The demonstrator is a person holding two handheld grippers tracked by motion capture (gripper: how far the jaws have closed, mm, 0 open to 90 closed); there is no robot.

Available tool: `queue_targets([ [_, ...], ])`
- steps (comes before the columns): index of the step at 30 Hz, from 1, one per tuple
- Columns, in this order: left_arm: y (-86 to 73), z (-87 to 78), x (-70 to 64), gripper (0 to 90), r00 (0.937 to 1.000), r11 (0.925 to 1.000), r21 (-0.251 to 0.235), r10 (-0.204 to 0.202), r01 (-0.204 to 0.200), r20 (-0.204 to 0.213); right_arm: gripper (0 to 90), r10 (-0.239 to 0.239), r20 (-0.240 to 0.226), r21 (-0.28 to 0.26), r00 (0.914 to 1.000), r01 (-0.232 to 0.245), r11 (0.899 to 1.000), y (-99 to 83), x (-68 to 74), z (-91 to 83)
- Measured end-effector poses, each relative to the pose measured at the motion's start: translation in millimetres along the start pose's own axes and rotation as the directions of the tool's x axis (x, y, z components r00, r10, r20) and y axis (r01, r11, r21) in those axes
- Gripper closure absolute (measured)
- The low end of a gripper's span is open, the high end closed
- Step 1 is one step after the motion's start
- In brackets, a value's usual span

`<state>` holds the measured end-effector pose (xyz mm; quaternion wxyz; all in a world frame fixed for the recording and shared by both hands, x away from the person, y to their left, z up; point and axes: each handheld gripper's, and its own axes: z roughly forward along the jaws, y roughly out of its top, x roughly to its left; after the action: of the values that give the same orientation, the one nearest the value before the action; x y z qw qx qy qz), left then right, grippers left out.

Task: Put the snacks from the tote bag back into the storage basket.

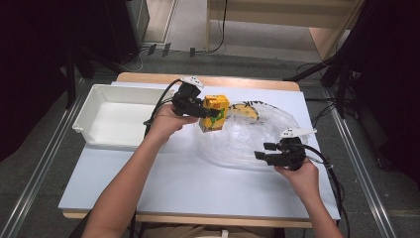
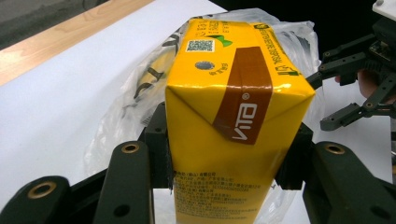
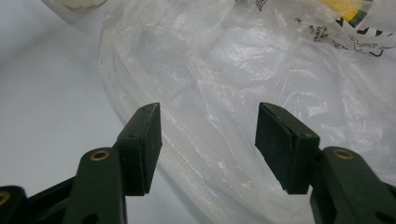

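Observation:
A yellow drink carton [image 1: 214, 112] with a brown stripe is held just above the table, at the left edge of a clear plastic bag [image 1: 252, 141]. My left gripper [image 1: 214, 113] is shut on the carton [image 2: 233, 121], its pads pressed against both sides. The crumpled bag [image 3: 224, 93] lies flat on the white table with black and yellow print [image 1: 245, 110] at its far side. My right gripper [image 1: 262, 151] hovers at the bag's right edge, open [image 3: 208, 144], with only plastic film beyond its jaws. In the left gripper view the right gripper [image 2: 348, 93] shows at far right.
A white plastic tray [image 1: 96, 101] stands at the table's left back, empty. The white table top [image 1: 188, 183] has a wooden rim. Cables trail off both grippers; black stands and floor rails flank the table.

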<state>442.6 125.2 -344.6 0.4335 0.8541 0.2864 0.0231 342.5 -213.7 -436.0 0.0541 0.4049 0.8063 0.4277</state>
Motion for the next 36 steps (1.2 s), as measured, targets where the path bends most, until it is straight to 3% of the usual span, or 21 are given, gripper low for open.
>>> queue_targets([
  [20,-10.3,-21.1,10.5,52.1,0.9984,0.9992,-0.012,-0.039,0.039,-0.040,41.8,-0.011,-0.003,0.011,0.9999,0.011,1.000,3.1,-3.3,4.4],
  [36,-11.7,-31.9,15.5,52.1,0.9973,0.9987,-0.030,-0.043,0.041,-0.060,41.8,-0.009,-0.005,0.012,1.0000,0.009,1.000,3.2,-3.3,4.6],
])
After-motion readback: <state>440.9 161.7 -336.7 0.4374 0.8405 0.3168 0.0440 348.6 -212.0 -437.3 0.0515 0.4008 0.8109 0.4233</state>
